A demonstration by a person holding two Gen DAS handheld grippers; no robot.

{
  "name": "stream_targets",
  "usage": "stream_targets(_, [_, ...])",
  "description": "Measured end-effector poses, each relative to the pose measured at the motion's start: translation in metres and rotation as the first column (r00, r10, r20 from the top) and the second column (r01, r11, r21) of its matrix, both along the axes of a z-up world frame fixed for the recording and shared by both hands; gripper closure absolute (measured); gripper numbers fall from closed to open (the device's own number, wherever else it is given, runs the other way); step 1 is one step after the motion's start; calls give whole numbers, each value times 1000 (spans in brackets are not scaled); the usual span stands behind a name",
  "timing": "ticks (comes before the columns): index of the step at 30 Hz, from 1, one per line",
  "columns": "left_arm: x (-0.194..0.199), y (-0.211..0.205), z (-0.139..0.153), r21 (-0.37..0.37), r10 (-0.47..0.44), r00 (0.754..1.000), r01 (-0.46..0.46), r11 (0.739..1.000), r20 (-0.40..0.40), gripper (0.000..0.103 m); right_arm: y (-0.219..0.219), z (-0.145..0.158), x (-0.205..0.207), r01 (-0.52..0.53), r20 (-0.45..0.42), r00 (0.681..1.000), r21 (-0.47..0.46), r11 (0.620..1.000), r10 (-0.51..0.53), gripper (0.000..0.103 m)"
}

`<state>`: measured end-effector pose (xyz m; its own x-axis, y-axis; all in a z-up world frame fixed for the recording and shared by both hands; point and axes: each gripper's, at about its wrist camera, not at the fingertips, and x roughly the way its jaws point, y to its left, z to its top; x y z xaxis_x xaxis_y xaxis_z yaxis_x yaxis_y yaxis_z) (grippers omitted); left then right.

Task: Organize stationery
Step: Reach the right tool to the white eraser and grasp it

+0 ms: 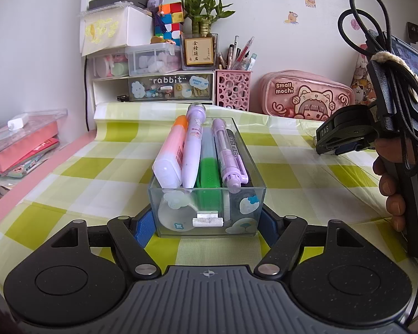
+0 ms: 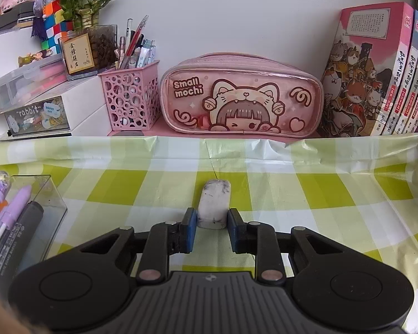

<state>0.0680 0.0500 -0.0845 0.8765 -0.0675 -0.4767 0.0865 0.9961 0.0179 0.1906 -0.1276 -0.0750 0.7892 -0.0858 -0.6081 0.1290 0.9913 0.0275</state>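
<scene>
Jaws of the left gripper [image 1: 206, 226] were clamped on the near end of the clear box [image 1: 245, 194], which was filled with pens and markers. To the right of this box, a dirty white eraser [image 2: 214, 204] was seen on the checked cloth [image 2: 306, 194] between the right gripper's [image 2: 211, 229] blue pads [image 2: 191, 229], which stood slightly apart from it.

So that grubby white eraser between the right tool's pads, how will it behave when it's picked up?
The eraser looks like a small solid block, so probably light and stiff. It lies flat on the checked cloth, so rolling seems unlikely. Its smudged rubbery surface should grip rather than slip.
</scene>
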Motion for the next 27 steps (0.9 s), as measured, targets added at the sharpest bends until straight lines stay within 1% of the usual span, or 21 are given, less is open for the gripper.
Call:
stream_targets(8, [0,0,1,0,0,1000,0,1000,-1,31,-11,0,-8,1,11,1000,21,1000,-1,87])
stream_targets(12, [0,0,1,0,0,1000,0,1000,-1,31,-25,0,-12,5,15,1000,41,999,-5,87])
stream_targets(14, [0,0,1,0,0,1000,0,1000,-2,31,-33,0,-15,1,21,1000,65,998,-2,87])
stream_targets(20, [0,-1,1,-1,0,1000,0,1000,-1,31,-42,2,-21,-10,26,1000,98,995,8,87])
stream_targets(23, [0,0,1,0,0,1000,0,1000,-1,31,-47,4,-25,-9,24,1000,133,991,6,87])
stream_targets(27, [0,0,1,-1,0,1000,0,1000,-1,31,-57,9,-29,-4,17,1000,211,978,1,87])
